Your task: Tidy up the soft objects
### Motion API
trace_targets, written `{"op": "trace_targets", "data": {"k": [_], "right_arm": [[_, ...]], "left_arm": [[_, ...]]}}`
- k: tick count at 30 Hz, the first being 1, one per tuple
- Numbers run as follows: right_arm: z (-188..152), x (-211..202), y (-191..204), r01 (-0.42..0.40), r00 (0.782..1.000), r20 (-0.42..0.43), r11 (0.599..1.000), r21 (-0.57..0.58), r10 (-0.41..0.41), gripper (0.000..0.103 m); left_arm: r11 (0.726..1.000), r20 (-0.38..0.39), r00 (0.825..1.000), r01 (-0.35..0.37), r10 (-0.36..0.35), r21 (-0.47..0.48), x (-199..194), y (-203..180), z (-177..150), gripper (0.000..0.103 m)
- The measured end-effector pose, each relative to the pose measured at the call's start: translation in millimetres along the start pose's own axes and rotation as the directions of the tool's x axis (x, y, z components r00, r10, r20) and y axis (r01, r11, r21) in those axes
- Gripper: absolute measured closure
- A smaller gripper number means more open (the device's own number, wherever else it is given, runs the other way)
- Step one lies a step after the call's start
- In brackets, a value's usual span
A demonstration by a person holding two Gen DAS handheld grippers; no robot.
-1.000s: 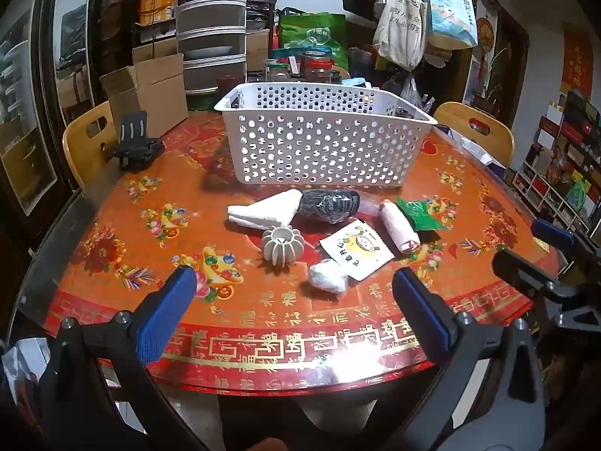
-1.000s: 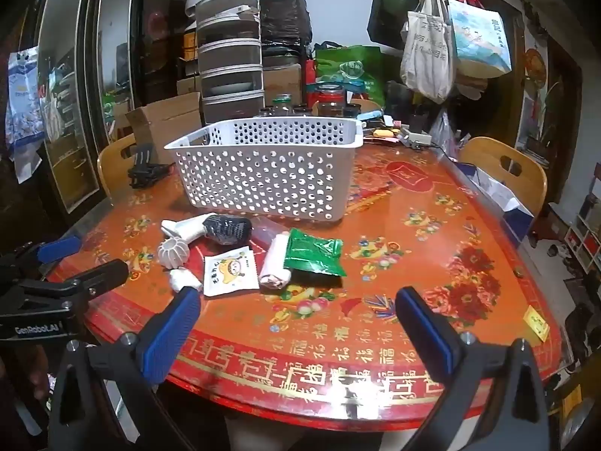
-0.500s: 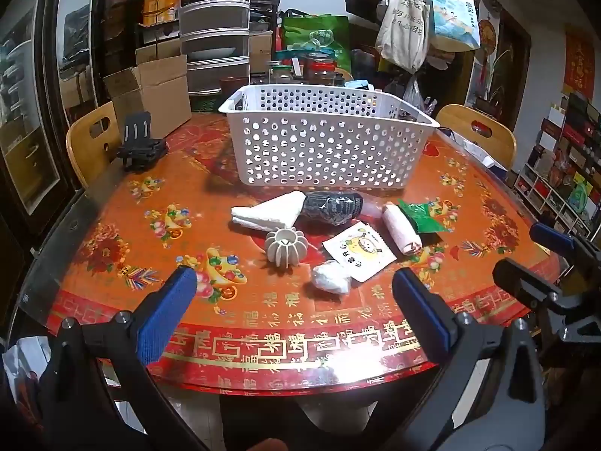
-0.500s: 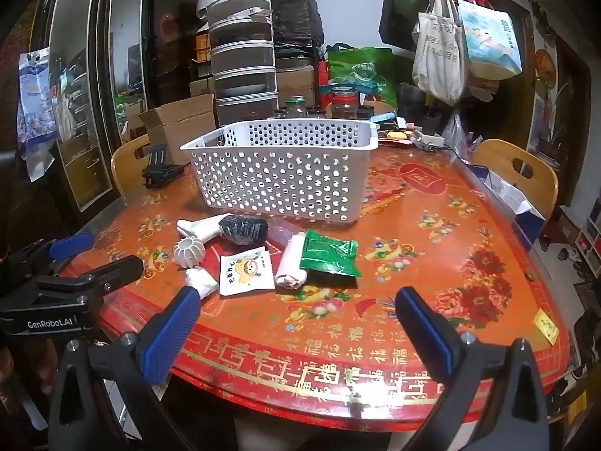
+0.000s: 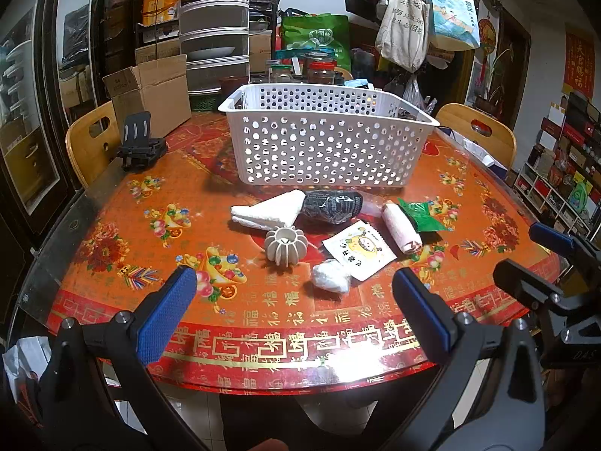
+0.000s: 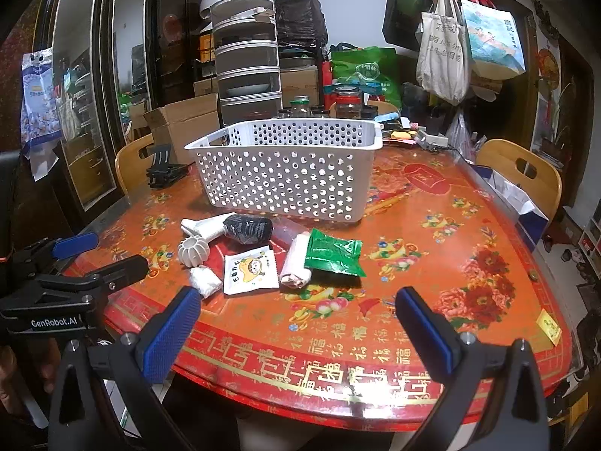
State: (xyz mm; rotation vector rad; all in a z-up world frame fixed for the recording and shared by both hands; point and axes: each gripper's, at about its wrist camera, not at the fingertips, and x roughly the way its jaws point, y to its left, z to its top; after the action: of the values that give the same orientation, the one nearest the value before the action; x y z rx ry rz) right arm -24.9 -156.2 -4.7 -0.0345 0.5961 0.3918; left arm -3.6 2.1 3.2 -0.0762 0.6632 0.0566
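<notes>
Both grippers, left gripper [image 5: 293, 314] and right gripper [image 6: 296, 325], have advanced slightly toward the red patterned table [image 5: 112, 233], fingers open and empty. Sorting into the white perforated plastic basket [image 5: 323, 143] has not begun.

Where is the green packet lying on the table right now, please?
In both wrist views the green packet lies flat on the table at the right end of the row, touching the rolled pink cloth, in front of the white basket.

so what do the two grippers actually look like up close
Both are black plastic frames with silver screws at the joints. Each finger ends in a blue textured pad. The left gripper shows in the right wrist view with white "GenRobot.AI" lettering on its side. The right gripper has the same build. No cables or sleeves are visible.
</notes>
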Motion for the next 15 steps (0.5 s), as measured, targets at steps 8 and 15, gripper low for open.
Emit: {"op": "trace_targets", "data": {"k": [8,15], "right_arm": [[-0.8,0.2,0.4,-0.008,1.0,-0.001,1.0,0.0,0.008,0.0],[-1.1,0.3,0.7,-0.007,1.0,-0.002,1.0,0.0,0.007,0.0]], "left_arm": [[1.0,0.0,1.0,0.001,-0.001,0.001,-0.1,0.1,0.2,0.0],[1.0,0.001,1.0,0.001,-0.001,0.001,-0.3,0.2,0.2,0.0]]}}
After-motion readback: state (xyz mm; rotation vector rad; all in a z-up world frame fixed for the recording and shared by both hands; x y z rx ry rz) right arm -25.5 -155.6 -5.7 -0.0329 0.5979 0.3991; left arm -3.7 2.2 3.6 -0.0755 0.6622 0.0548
